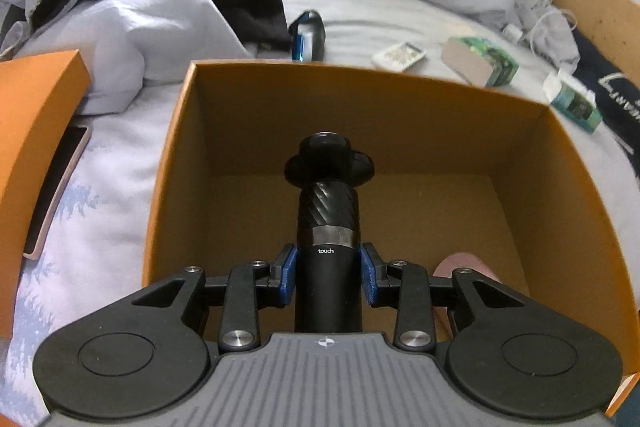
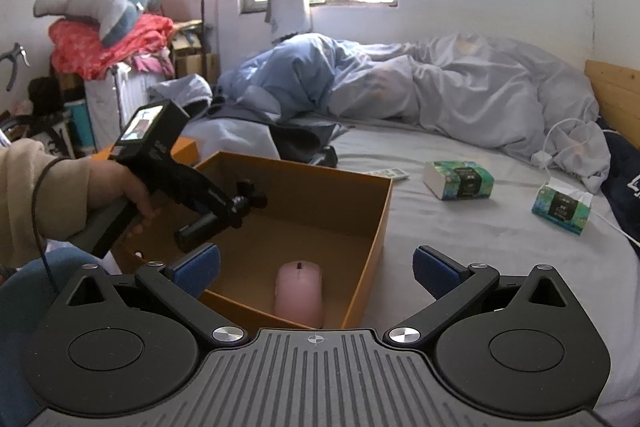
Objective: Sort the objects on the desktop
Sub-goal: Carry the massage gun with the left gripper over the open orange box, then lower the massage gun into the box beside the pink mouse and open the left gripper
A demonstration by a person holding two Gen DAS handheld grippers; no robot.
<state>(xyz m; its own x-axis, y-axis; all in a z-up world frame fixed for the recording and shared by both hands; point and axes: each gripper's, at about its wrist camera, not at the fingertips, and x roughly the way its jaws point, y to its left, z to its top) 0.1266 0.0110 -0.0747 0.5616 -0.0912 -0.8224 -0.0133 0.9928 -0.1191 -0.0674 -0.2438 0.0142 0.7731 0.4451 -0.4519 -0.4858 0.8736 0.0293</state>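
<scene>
My left gripper (image 1: 329,277) is shut on a black mini tripod handle (image 1: 328,211) marked "touch" and holds it over the open orange box (image 1: 176,147). In the right wrist view the left gripper (image 2: 218,217) hangs over the box's left side (image 2: 380,227) with the black handle (image 2: 236,205) in it. A pink mouse (image 2: 299,291) lies inside the box near its front wall; a bit of the mouse shows in the left view (image 1: 464,265). My right gripper (image 2: 316,271) is open and empty, in front of the box.
The box sits on a bed. An orange lid (image 1: 28,131) and a phone (image 1: 60,183) lie left of it. Beyond are a blue-black object (image 1: 307,37), a white remote (image 1: 398,57), two tissue packs (image 2: 458,181) (image 2: 562,205), a charger cable (image 2: 560,143) and rumpled bedding (image 2: 460,83).
</scene>
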